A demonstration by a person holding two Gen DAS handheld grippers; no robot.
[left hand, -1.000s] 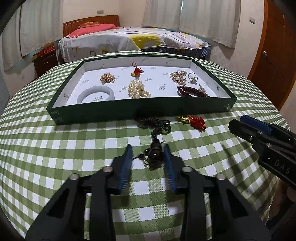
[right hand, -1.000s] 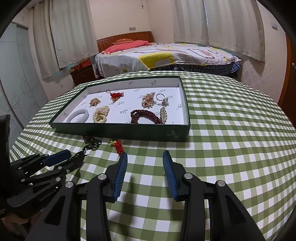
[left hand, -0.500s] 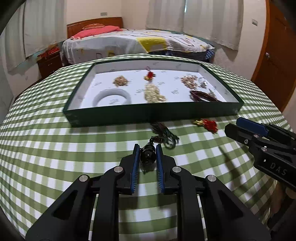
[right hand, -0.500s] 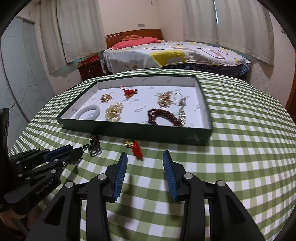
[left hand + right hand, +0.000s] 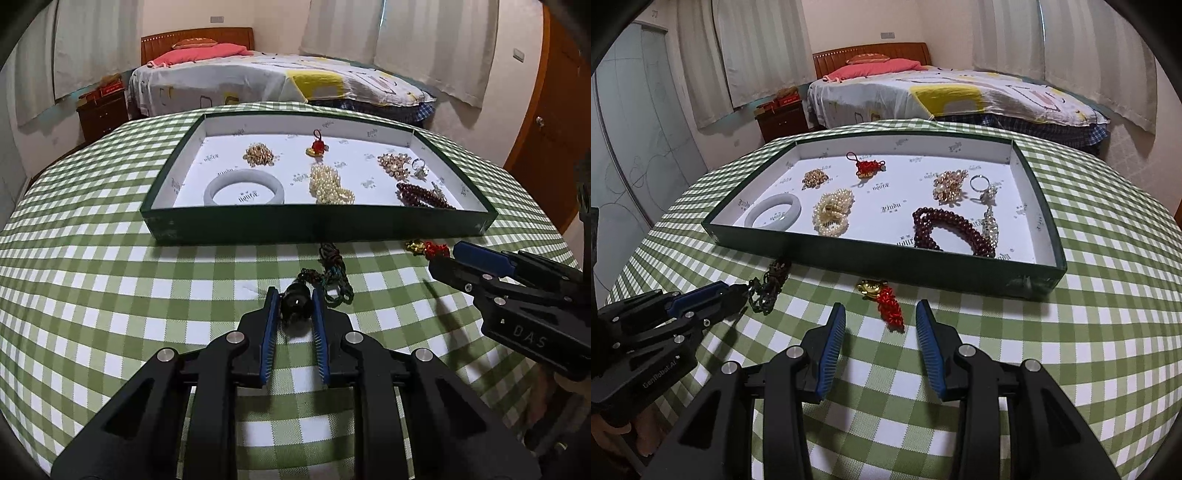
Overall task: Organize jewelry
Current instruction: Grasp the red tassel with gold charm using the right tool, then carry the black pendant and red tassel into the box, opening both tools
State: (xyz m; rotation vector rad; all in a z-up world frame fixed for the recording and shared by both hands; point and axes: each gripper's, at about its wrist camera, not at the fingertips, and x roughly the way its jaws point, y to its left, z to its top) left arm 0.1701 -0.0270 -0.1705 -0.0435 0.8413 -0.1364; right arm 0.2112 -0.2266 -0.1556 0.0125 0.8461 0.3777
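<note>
My left gripper [image 5: 294, 295] is shut on the dark bead [image 5: 295, 304] of a dark corded necklace [image 5: 332, 271], whose cord trails across the checked cloth toward the green tray [image 5: 317, 225]. From the right wrist view the same left gripper [image 5: 738, 293] shows at the left with the dark necklace [image 5: 772, 284] hanging from its tip. A red tassel charm with a gold piece [image 5: 884, 301] lies in front of the tray [image 5: 960, 275]. My right gripper [image 5: 881, 319] stands open just short of that charm, nothing between its fingers. In the left wrist view the right gripper [image 5: 448, 262] nears the red charm [image 5: 428, 248].
The tray holds a white bangle [image 5: 772, 211], a pearl bunch [image 5: 833, 210], a dark red bead bracelet [image 5: 951, 230], gold clusters [image 5: 949, 186], a ring [image 5: 979, 182] and a red knot charm [image 5: 866, 167]. A bed [image 5: 953, 92] stands behind the round table.
My left gripper closed on the dark bead of the necklace and moved slightly. The right gripper moved toward the red tassel charm, still open.
</note>
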